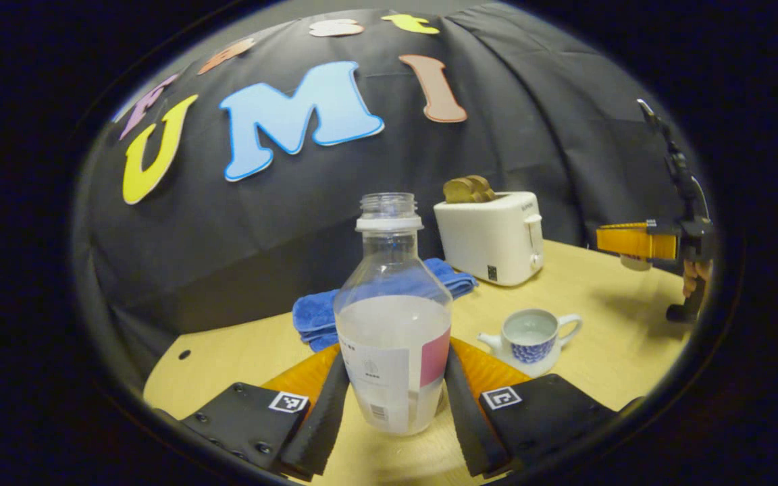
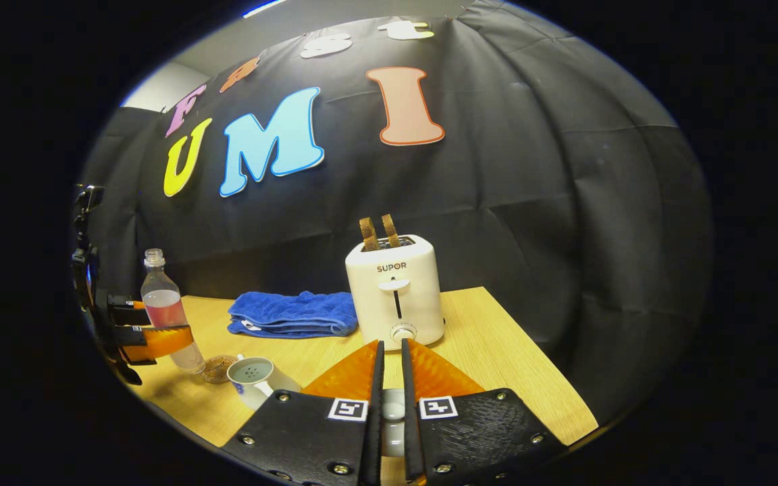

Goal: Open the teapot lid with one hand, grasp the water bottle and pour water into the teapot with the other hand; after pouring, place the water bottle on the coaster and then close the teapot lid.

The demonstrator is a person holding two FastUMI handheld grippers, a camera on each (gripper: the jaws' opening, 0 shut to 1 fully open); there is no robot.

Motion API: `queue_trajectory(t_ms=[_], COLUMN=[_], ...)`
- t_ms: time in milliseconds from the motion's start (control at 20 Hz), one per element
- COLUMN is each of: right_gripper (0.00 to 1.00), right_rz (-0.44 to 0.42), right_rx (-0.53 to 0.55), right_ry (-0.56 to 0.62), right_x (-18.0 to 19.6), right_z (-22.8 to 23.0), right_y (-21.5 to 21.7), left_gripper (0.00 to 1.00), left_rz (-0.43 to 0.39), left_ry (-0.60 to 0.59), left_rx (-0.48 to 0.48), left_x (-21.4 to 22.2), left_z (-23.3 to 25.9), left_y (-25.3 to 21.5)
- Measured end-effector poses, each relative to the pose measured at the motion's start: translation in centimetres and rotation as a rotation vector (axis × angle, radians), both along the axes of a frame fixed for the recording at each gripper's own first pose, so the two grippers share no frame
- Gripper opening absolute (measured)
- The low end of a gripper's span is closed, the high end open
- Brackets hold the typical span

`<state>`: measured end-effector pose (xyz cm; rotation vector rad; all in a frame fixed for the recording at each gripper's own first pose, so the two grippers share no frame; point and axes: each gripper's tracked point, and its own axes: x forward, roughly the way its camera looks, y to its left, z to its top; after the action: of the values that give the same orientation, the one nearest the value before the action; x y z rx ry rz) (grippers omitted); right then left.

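Note:
My left gripper (image 1: 396,354) is shut on the clear water bottle (image 1: 392,337). The bottle is upright, uncapped and partly full. The right gripper view shows the same bottle (image 2: 166,314) in my left gripper (image 2: 159,337), low over the table just left of the round coaster (image 2: 217,369). The white and blue teapot (image 1: 531,341) stands open with water inside, right of the bottle; it is also the teapot (image 2: 254,381) beside the coaster. My right gripper (image 2: 391,347) is shut on the white teapot lid (image 2: 392,415). It hangs as the right gripper (image 1: 625,241) above the table's right side.
A white toaster (image 2: 396,290) with two slices of toast stands at the back of the wooden table (image 2: 497,364). A folded blue towel (image 2: 291,314) lies to its left, behind the bottle. The table's right edge runs close to the toaster.

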<state>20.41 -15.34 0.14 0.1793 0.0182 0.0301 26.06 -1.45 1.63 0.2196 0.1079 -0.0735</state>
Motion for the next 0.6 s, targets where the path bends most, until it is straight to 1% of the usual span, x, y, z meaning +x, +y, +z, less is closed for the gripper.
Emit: queue_trajectory(t_ms=[100,150,250,350,450,500,600], right_gripper=[0.13,0.13,0.13,0.13,0.13,0.13,0.13], right_rz=[0.0,-0.002,0.0,0.001,0.002,0.005,0.006], right_rx=[0.0,-0.003,-0.007,-0.013,-0.015,-0.016,-0.022], right_ry=[0.003,0.007,0.014,0.023,0.028,0.029,0.025], right_x=[0.1,0.1,0.3,0.4,0.5,0.4,0.4], right_z=[-0.1,-0.4,-0.7,-1.0,-1.1,-1.2,-1.0], right_y=[0.0,0.0,0.1,0.2,0.3,0.3,0.5], left_gripper=[0.84,0.84,0.84,0.84,0.84,0.84,0.85], left_rz=[0.009,0.023,0.026,0.006,0.017,0.02,0.003], left_ry=[-0.023,-0.027,-0.035,-0.045,-0.032,-0.035,-0.049], left_rx=[-0.063,-0.065,-0.065,-0.08,-0.066,-0.076,-0.127], left_x=[0.5,0.8,1.9,2.6,3.3,3.3,3.6], left_z=[-0.2,-0.5,-0.9,-1.2,-1.9,-1.9,-1.7], left_y=[0.6,1.1,1.2,0.6,0.8,0.8,0.5])
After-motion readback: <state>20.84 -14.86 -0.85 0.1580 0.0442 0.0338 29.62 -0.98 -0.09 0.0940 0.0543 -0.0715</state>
